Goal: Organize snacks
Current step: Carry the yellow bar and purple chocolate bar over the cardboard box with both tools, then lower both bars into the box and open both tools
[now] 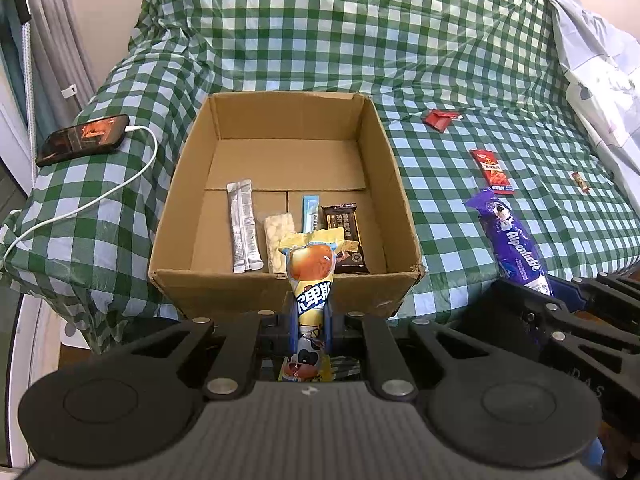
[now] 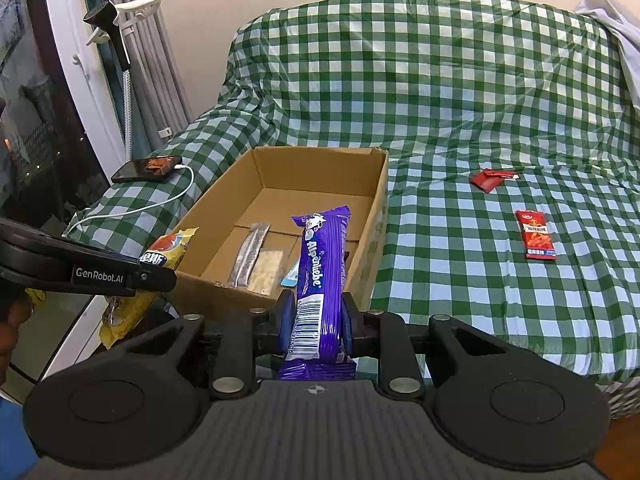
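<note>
An open cardboard box point(image 1: 280, 292) point(image 2: 372, 216) stands on the green checked cloth and holds several snacks: a silver sachet point(image 1: 243, 226), a pale bar point(image 1: 278, 240), a blue stick point(image 1: 311, 212) and a dark chocolate pack point(image 1: 345, 236). My left gripper point(image 1: 311, 312) is shut on a yellow snack pack point(image 1: 310, 280), held just before the box's near wall. My right gripper point(image 2: 316, 316) is shut on a purple Alpenliebe pack point(image 2: 322, 272), held at the box's near right corner; it also shows in the left wrist view point(image 1: 512, 244).
Loose on the cloth right of the box lie a red packet point(image 1: 440, 118) point(image 2: 494, 178), a red snack sachet point(image 1: 492, 172) point(image 2: 536, 234) and a small candy point(image 1: 580, 182). A phone point(image 1: 82, 140) point(image 2: 148, 168) on a white cable lies left of the box.
</note>
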`<state>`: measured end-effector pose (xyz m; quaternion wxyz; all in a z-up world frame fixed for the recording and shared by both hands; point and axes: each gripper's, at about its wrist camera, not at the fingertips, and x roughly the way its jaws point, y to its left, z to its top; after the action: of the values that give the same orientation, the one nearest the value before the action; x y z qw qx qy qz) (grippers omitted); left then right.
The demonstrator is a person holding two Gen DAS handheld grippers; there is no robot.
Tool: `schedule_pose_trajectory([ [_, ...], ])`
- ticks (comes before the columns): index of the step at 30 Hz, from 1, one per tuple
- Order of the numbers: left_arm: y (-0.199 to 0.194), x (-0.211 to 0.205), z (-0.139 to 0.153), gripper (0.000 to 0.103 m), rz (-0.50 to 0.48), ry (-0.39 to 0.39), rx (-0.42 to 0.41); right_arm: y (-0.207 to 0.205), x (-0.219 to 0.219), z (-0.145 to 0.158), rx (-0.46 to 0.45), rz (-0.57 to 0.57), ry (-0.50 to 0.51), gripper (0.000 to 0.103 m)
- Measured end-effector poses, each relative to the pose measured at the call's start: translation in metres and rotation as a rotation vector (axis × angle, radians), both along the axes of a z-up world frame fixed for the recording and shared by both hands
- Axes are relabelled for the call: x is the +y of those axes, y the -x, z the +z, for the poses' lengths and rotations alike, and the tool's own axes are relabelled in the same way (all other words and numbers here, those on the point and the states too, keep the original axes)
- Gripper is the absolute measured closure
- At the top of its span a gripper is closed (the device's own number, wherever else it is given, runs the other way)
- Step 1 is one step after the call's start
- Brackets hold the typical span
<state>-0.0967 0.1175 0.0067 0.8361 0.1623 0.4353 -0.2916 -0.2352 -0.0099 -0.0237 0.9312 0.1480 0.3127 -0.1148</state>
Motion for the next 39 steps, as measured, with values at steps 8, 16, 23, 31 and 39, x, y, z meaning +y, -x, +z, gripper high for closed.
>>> schedule_pose_trajectory([
  [8, -0.009, 0.000, -0.005, 0.090, 0.010, 0.003, 0.016, -0.006, 0.000, -0.004, 0.026, 0.004, 0.000, 0.078],
  [16, -0.023, 0.002, -0.010, 0.090, 0.029, 0.008, 0.038, -0.016, 0.001, -0.004, 0.059, 0.007, 0.009, 0.078],
  [23, -0.043, 0.004, -0.012, 0.090, 0.055, 0.011, 0.044, -0.031, 0.001, -0.004, 0.078, 0.015, 0.030, 0.078],
  [31, -0.064, 0.004, -0.015, 0.090, 0.084, 0.011, 0.054, -0.050, -0.002, -0.004, 0.095, 0.024, 0.029, 0.078],
  [39, -0.087, -0.003, -0.018, 0.090, 0.095, 0.003, 0.055, -0.071, -0.004, -0.005, 0.107, 0.039, 0.013, 0.078],
])
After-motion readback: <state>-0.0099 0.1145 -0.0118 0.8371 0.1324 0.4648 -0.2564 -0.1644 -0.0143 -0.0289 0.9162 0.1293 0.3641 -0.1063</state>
